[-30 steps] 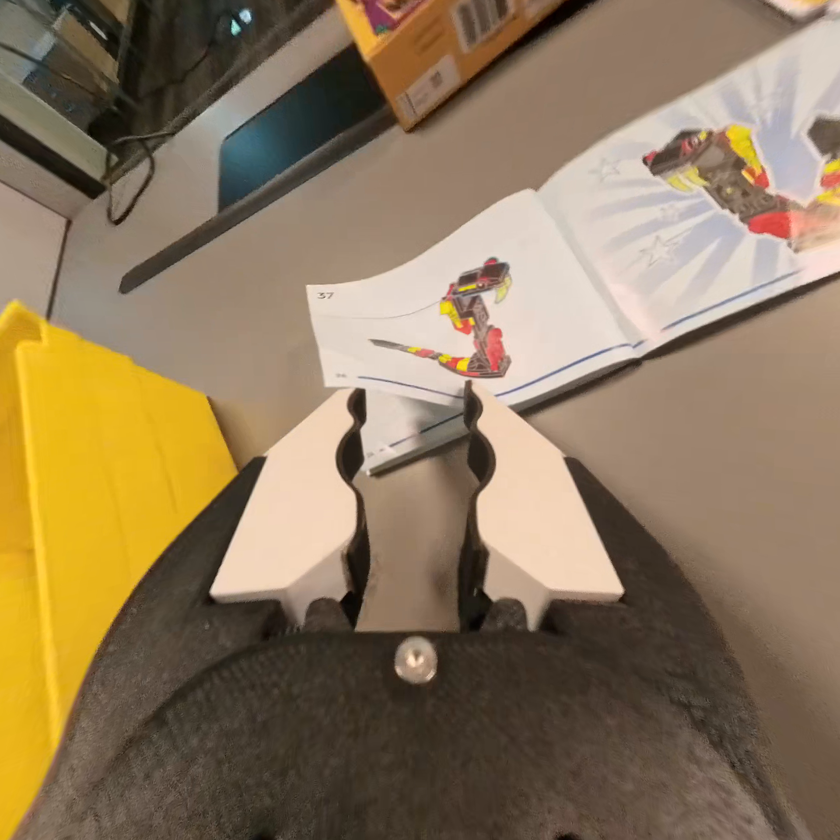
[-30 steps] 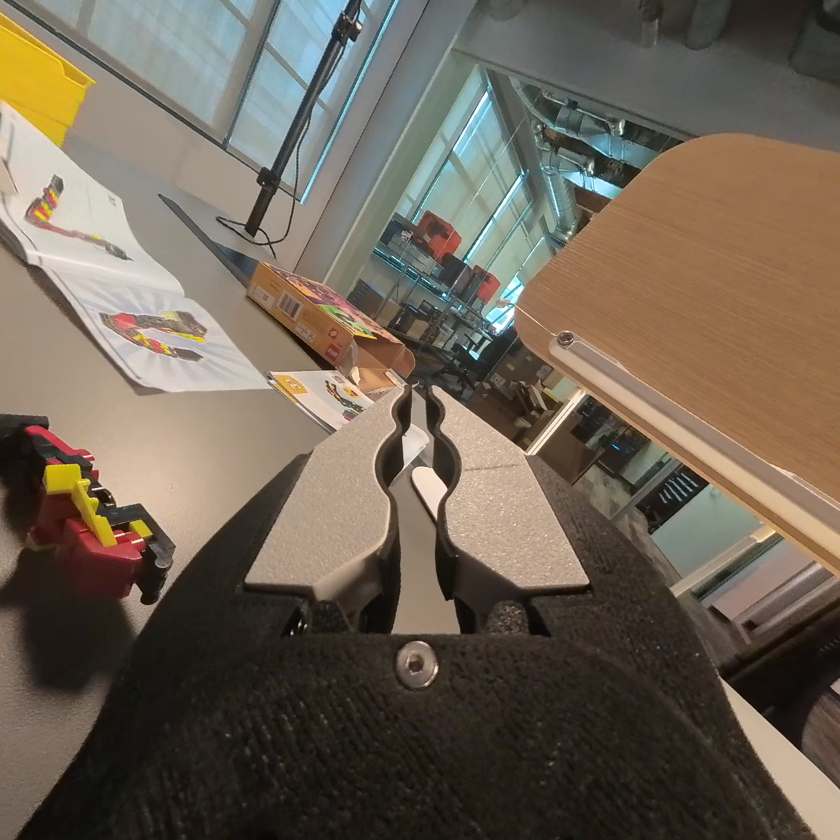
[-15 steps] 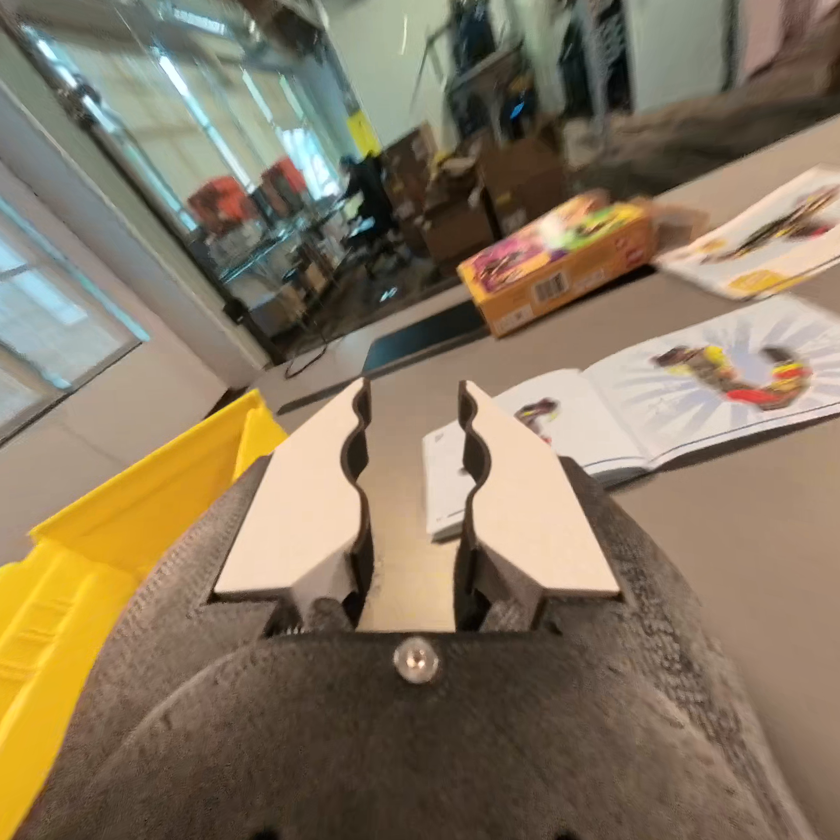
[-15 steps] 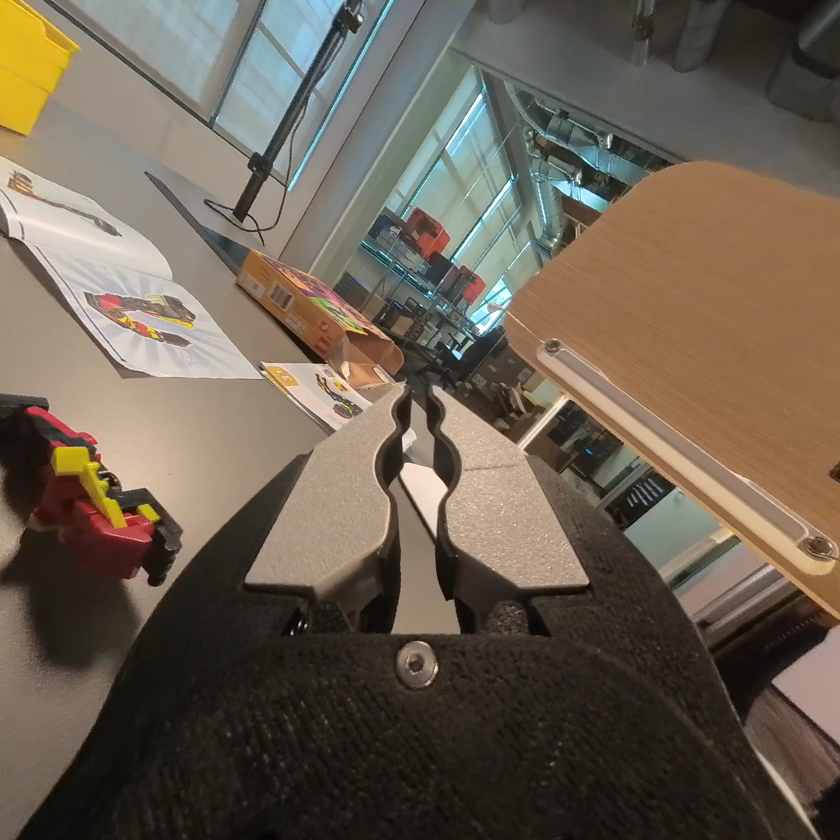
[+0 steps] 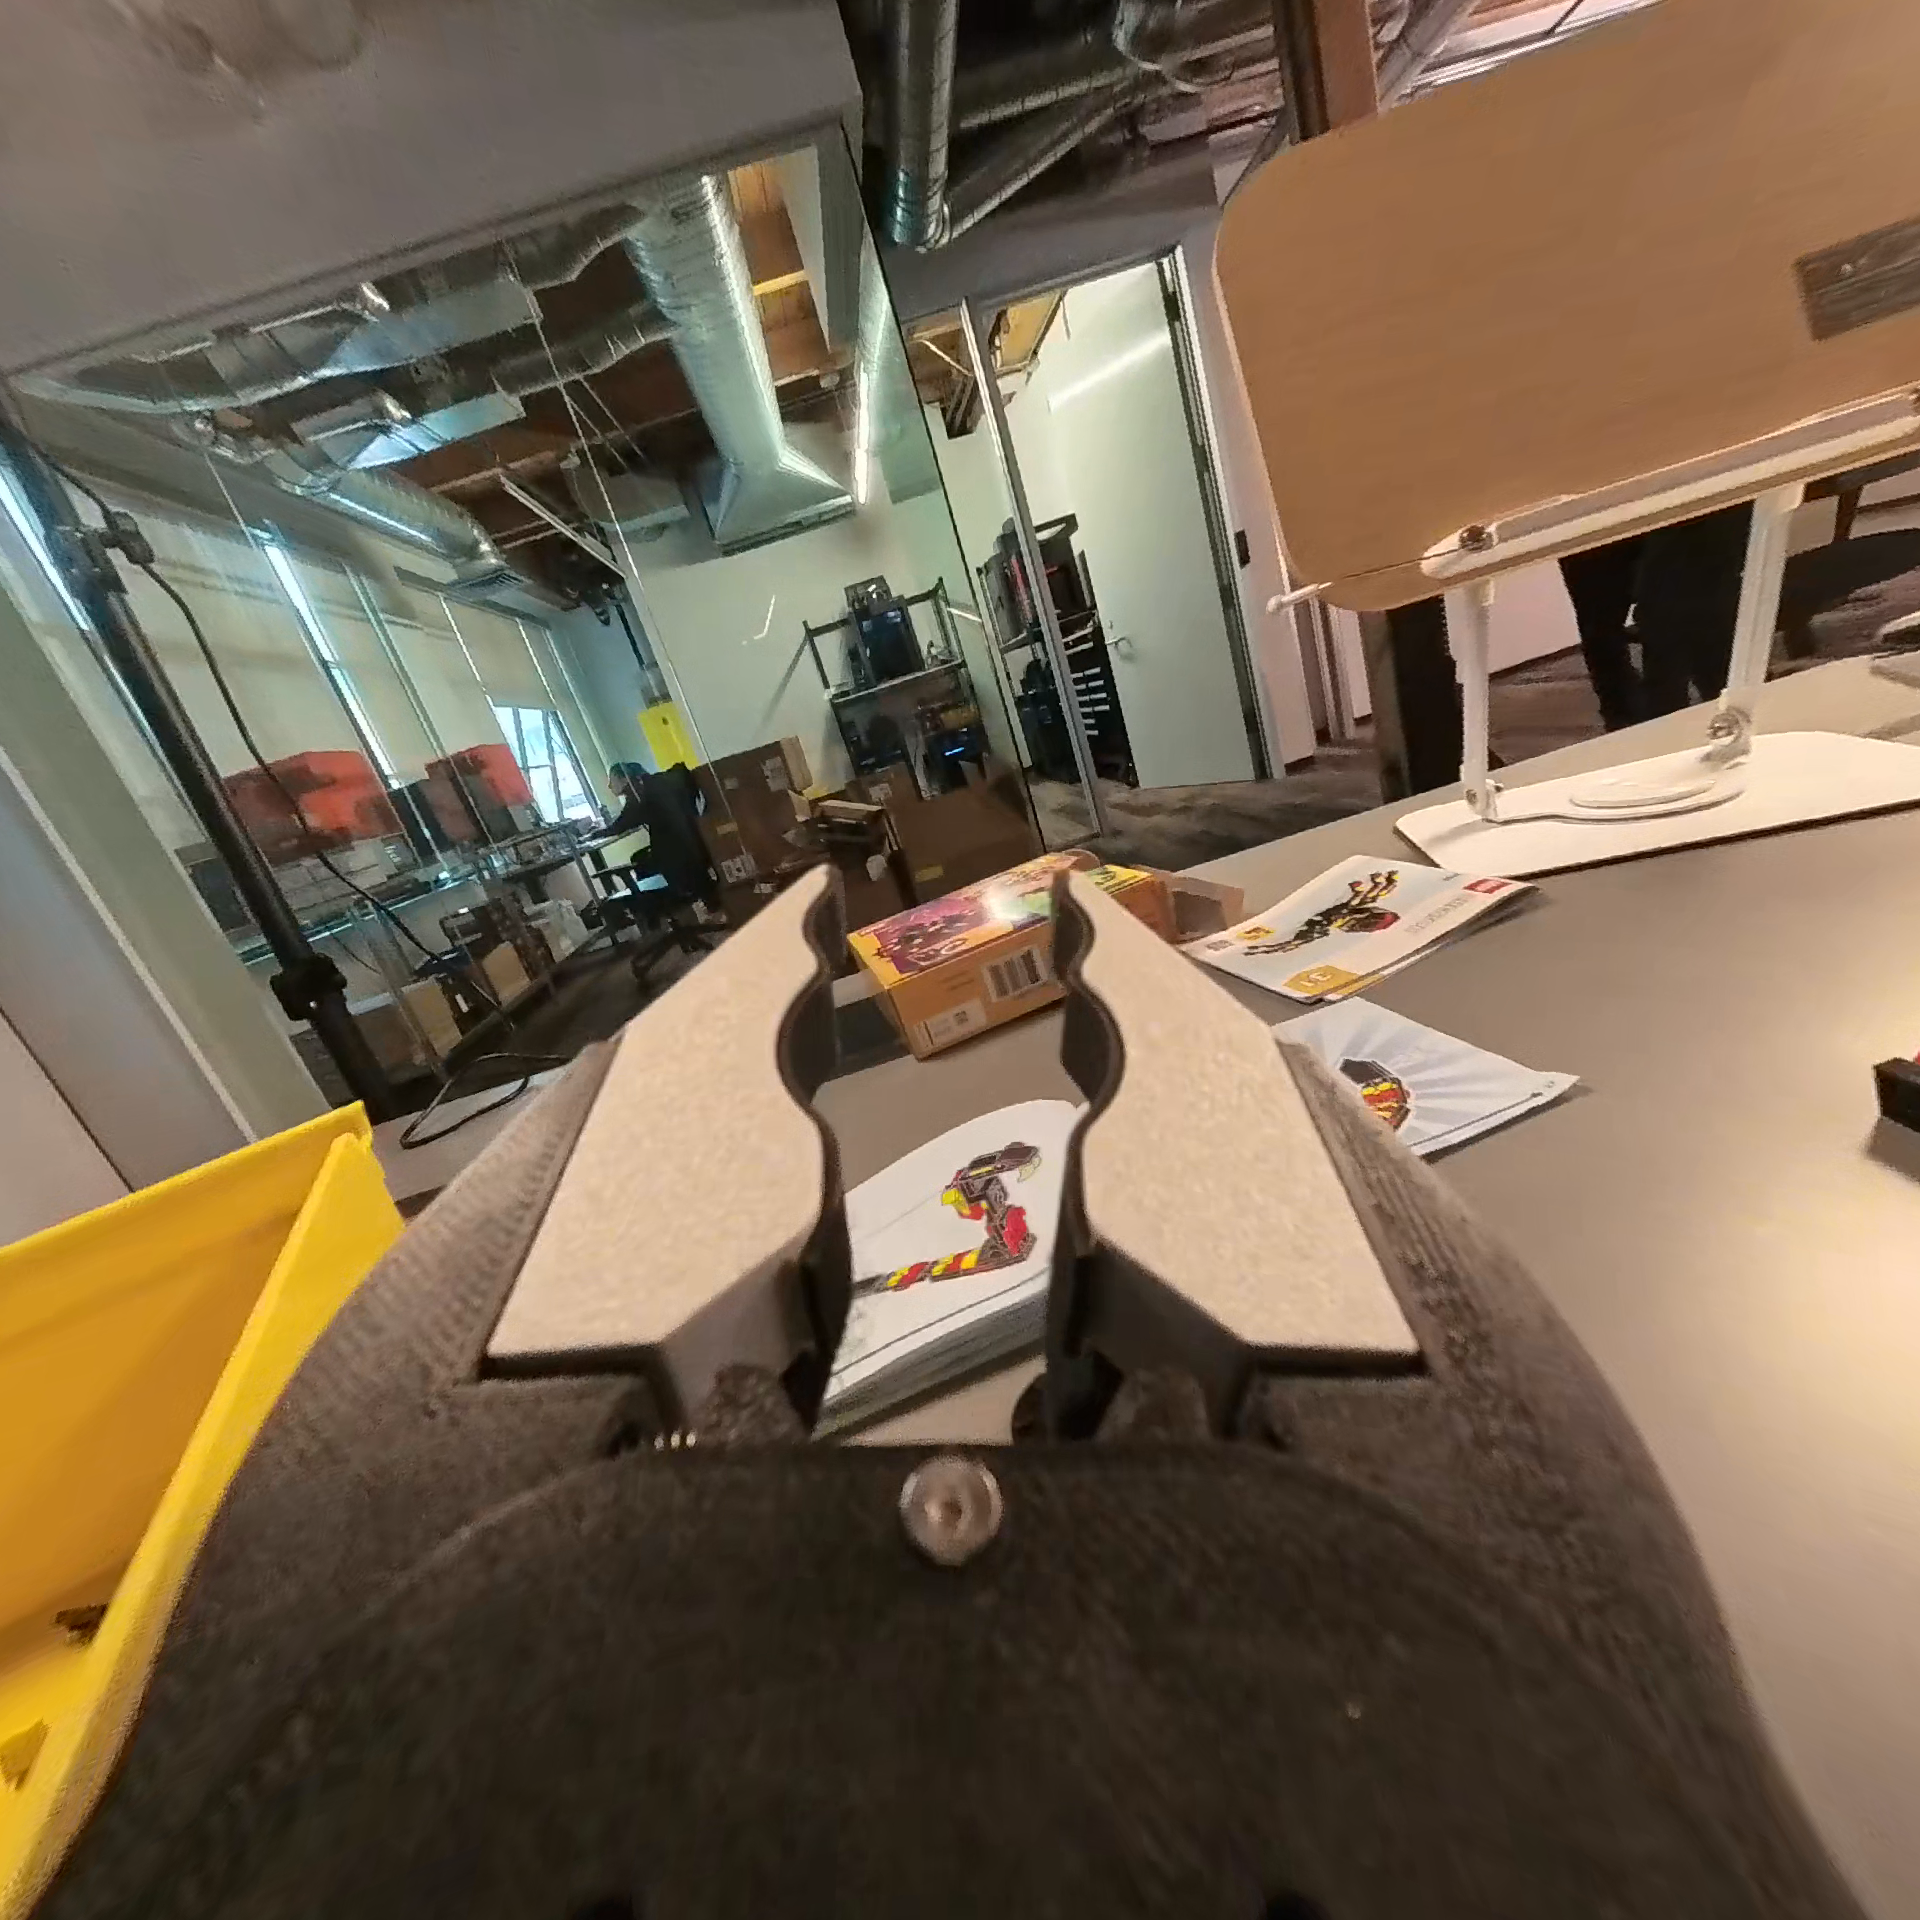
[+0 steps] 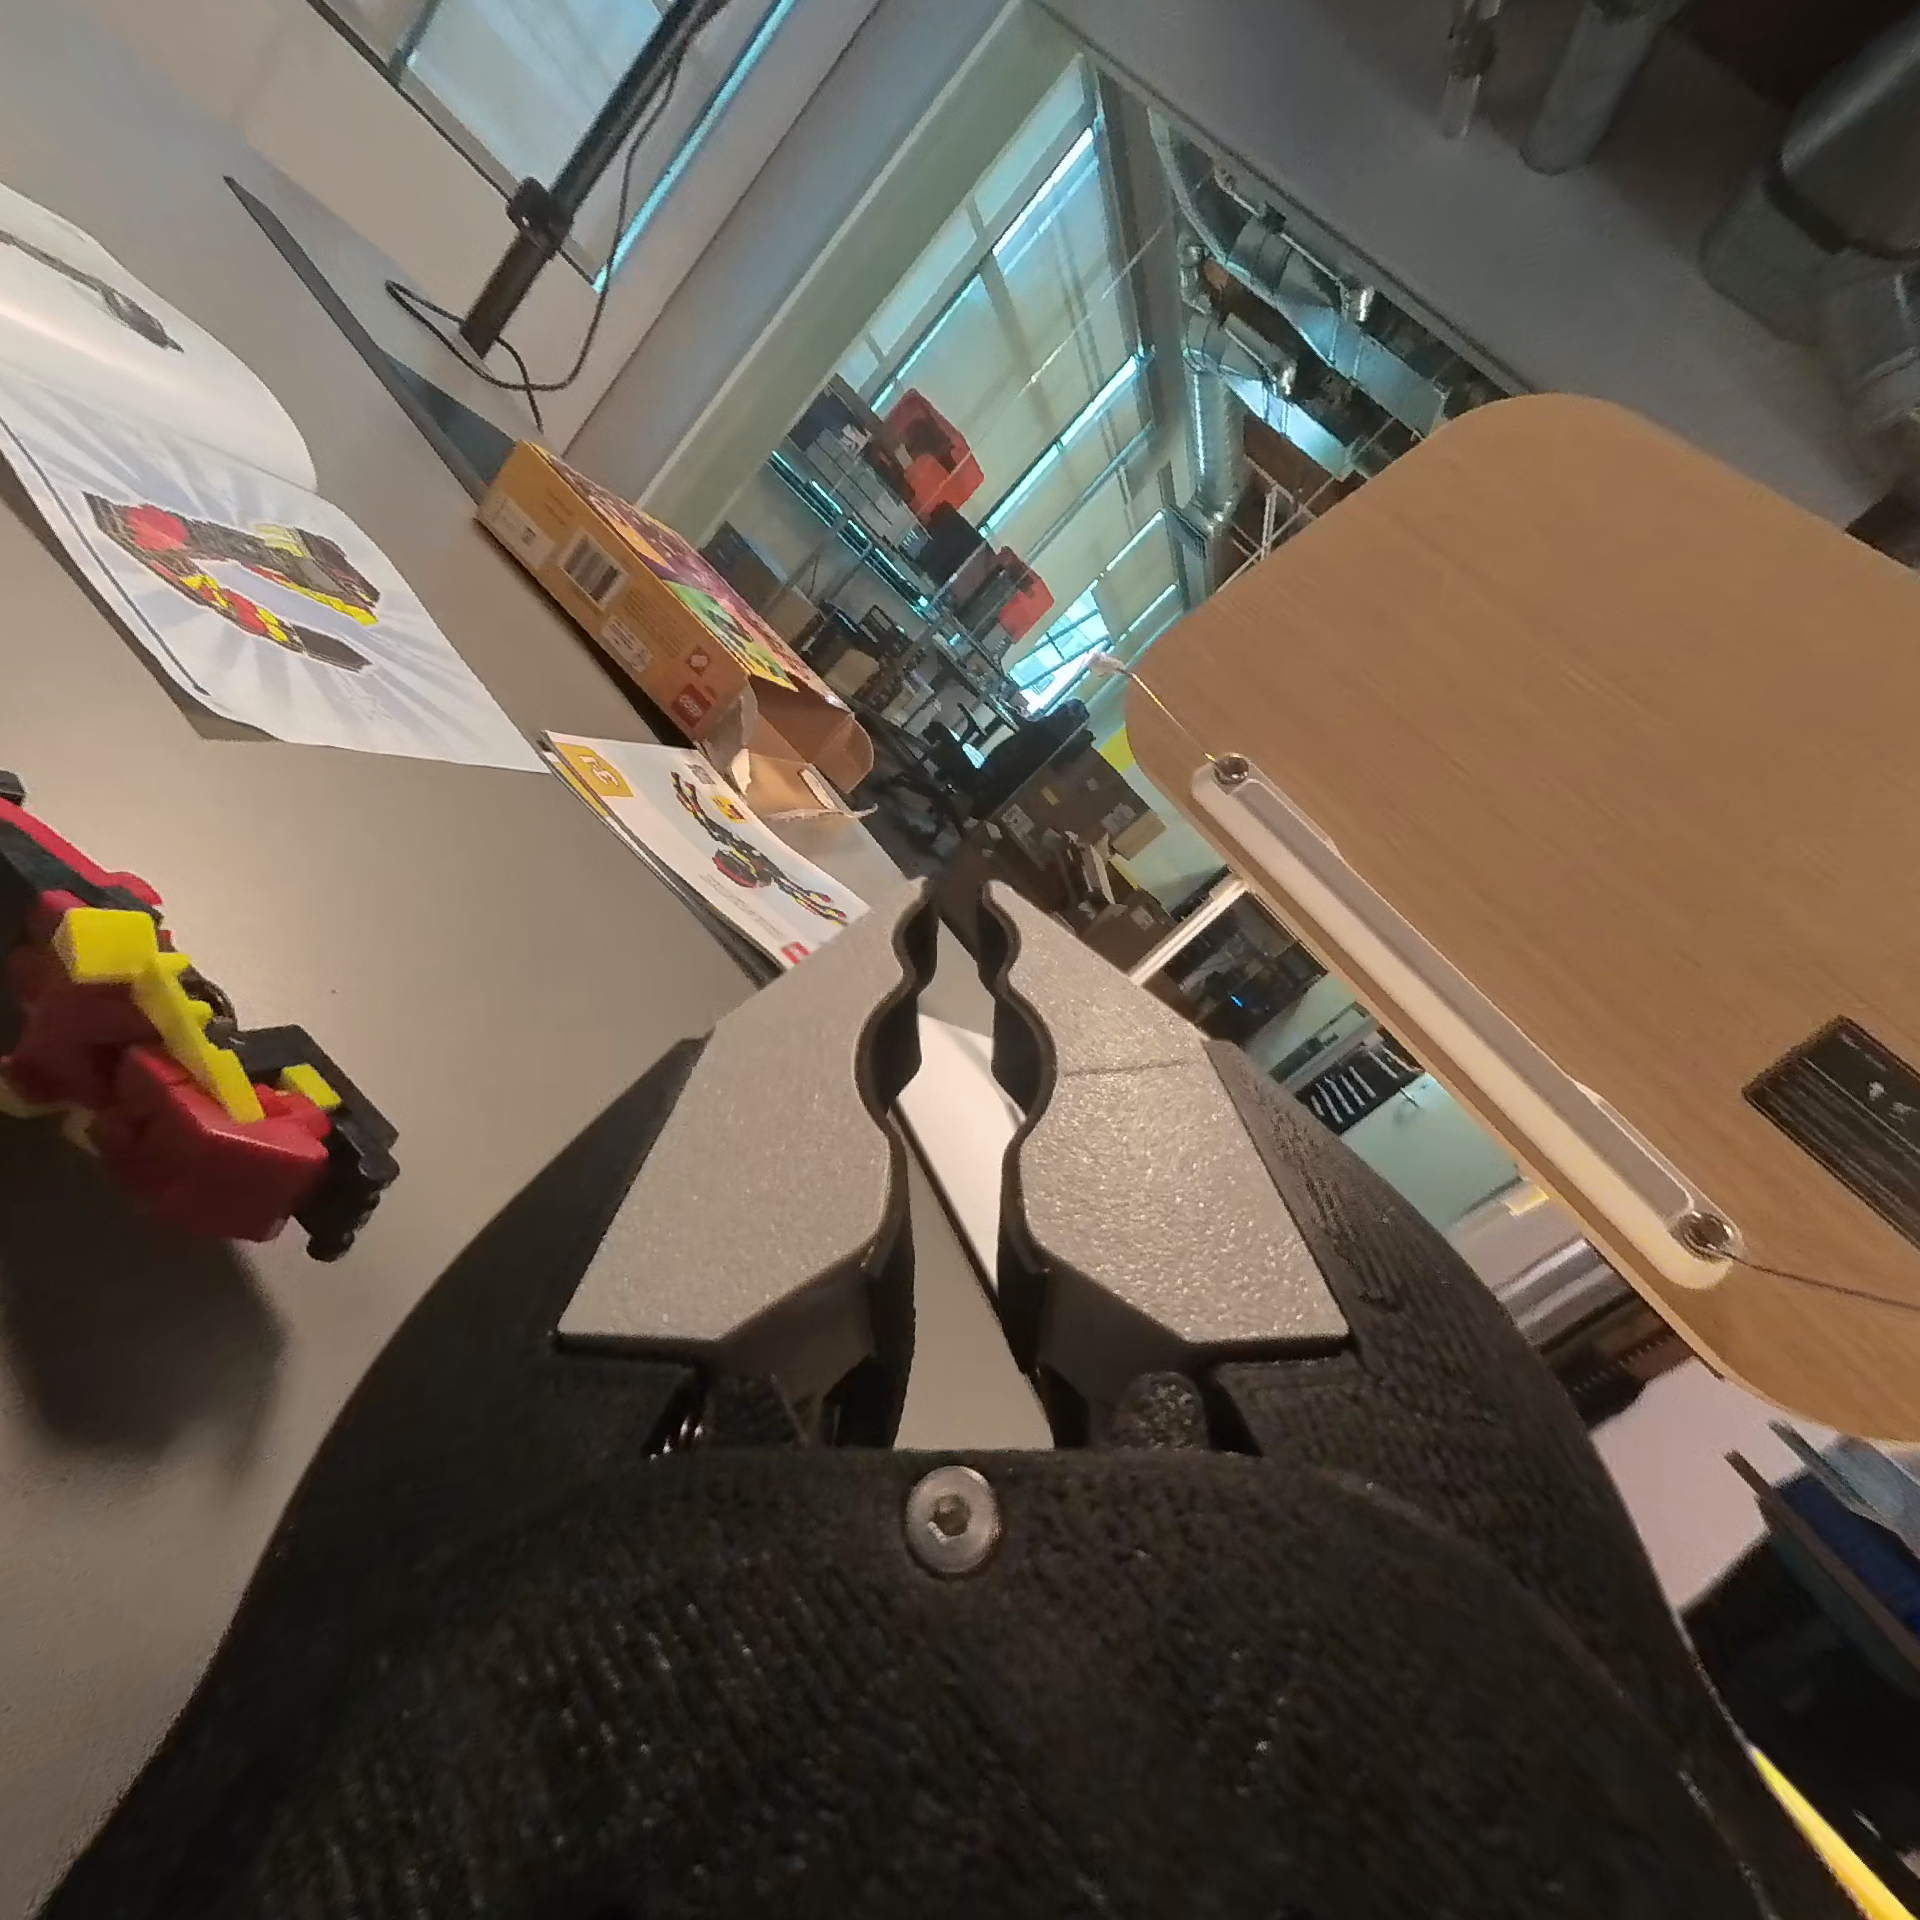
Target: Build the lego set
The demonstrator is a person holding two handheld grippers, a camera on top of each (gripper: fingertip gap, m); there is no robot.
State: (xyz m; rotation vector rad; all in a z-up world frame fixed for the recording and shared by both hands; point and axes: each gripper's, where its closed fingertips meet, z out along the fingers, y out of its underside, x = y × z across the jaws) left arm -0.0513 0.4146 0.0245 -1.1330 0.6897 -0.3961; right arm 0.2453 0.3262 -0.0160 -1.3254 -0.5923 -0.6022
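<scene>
A red, black and yellow lego model (image 6: pixel 177 1070) lies on the grey table (image 6: pixel 468 935), to the left of my right gripper (image 6: pixel 956 909). That gripper is empty, with only a narrow gap between its jaws. My left gripper (image 5: pixel 945 894) is open and empty, held above an open instruction booklet (image 5: pixel 956 1226) that shows a picture of the model. A black edge of the model (image 5: pixel 1896 1081) shows at the far right of the left wrist view. The open booklet also shows in the right wrist view (image 6: pixel 260 582).
A yellow bin (image 5: pixel 156 1351) stands at the left. An orange lego box (image 5: pixel 987 956) and a second booklet (image 5: pixel 1351 925) lie farther back. A tilted wooden board (image 5: pixel 1558 312) on a white stand (image 5: pixel 1662 800) stands at the right, close to my right gripper (image 6: pixel 1558 779).
My left gripper has tipped up from looking down at the booklet to looking across the table and room. My right gripper has swung slightly, and the model looks nearer. Neither jaw gap has changed.
</scene>
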